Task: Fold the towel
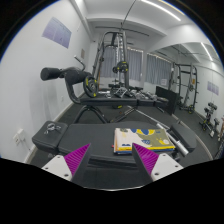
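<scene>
Gym equipment fills the room ahead of the gripper (110, 158), whose two fingers stand wide apart with nothing between them; the magenta pads (74, 157) face each other across a bare gap. Just under and ahead of the fingers lies a dark table (100, 142), the landmark for everything near. On the table, just beyond the right-hand finger, lies a flat folded cloth with green, yellow and white patches, the towel (143, 139); its near edge sits close to that finger's tip, but no finger touches it. On the table's far left part, beyond the left-hand finger, rests a dark boxy object (48, 133) whose kind cannot be made out.

Behind the table stands an exercise bike (80, 92) with a black saddle and handlebars raised to the left of the table's middle. Farther back behind the table rises a cable weight machine (119, 62) with a tall metal frame, and to the right of the table, well apart from it, stands a black rack (184, 85). More dumbbell-like items sit against the right-hand wall, too small to tell exactly. Windows with vertical blinds (150, 72) line the back wall behind the machines, and long ceiling lights (160, 10) run overhead. Purple posters (57, 33) hang on the white wall left of the table.
</scene>
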Demonstrator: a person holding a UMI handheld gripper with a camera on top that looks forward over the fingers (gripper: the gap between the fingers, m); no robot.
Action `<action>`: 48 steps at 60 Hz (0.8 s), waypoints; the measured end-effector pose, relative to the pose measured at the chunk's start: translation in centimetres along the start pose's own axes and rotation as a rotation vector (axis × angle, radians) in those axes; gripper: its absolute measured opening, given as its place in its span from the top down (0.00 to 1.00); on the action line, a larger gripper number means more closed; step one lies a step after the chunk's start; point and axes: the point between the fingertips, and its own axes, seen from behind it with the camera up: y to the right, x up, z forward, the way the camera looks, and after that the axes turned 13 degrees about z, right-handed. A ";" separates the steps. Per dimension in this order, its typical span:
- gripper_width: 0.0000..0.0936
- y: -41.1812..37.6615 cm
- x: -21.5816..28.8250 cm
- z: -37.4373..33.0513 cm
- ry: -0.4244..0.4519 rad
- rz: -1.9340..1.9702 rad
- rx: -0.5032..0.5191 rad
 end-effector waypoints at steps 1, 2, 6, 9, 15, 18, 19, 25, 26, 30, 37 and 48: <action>0.09 0.0 -0.1 0.8 -0.004 0.003 0.001; 0.09 0.1 -0.2 1.5 -0.007 0.006 0.000; 0.09 0.5 -0.8 4.8 -0.020 0.012 -0.007; 0.09 0.7 -1.1 7.2 -0.028 0.017 -0.010; 0.09 1.6 -1.9 12.2 -0.049 0.016 -0.020; 0.09 2.0 -2.4 14.8 -0.058 0.011 -0.023; 0.09 2.1 -2.6 15.6 -0.061 0.009 -0.024; 0.09 3.2 -3.8 20.4 -0.089 0.002 -0.037; 0.09 3.4 -4.0 21.2 -0.095 0.002 -0.040; 0.09 4.3 -5.0 24.0 -0.118 0.005 -0.055; 0.11 4.9 -5.4 27.2 -0.122 0.018 -0.057; 0.43 5.4 -5.3 29.1 -0.117 0.029 -0.070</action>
